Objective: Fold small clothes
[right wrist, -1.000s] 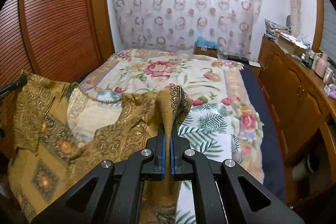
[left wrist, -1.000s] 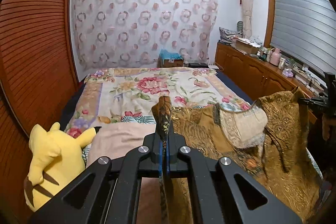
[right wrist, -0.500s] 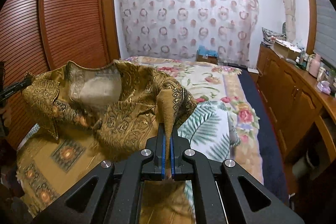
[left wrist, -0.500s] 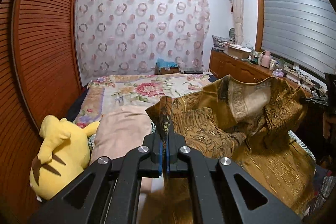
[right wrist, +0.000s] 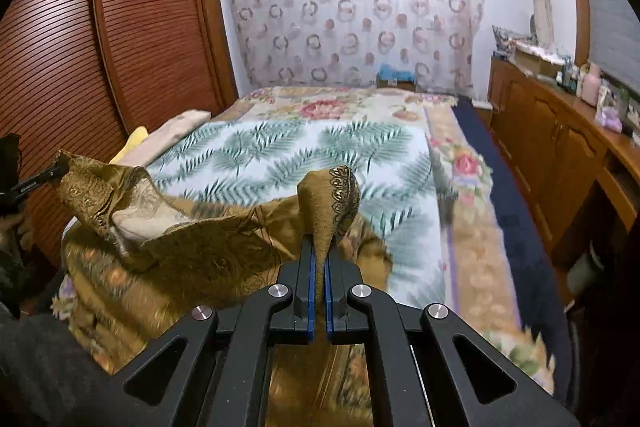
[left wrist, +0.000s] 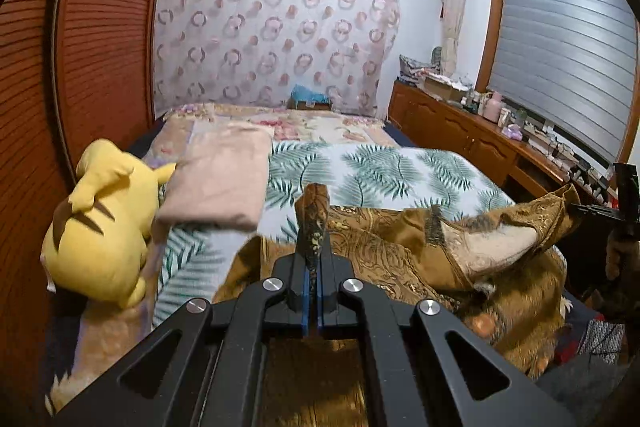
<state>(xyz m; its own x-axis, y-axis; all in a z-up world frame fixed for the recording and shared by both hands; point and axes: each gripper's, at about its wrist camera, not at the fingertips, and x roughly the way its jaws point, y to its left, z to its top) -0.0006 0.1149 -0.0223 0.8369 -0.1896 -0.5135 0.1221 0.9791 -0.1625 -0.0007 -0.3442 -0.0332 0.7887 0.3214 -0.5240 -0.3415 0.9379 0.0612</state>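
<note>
Two grippers each pinch a top corner of the golden-brown patterned garment point(left wrist: 400, 255) — left gripper point(left wrist: 311, 279) and right gripper point(right wrist: 319, 283), jaws pressed together on fabric. It sags between them, its lower part resting on the bed's near end over the palm-leaf sheet point(left wrist: 380, 171). No fold shows yet — spreading flat and every fold remain.

The garment point(left wrist: 400, 251) hung between my left tongs point(left wrist: 311, 279) and my right tongs point(right wrist: 319, 279), sagging onto the near end of the bed point(left wrist: 380, 167). Ahead of my left tongs and to their left sat the plush toy point(left wrist: 100, 223), with a folded cloth point(left wrist: 224, 179) just beside it. The cabinet point(right wrist: 560, 131) ran along the bed, right of my right tongs.
</note>
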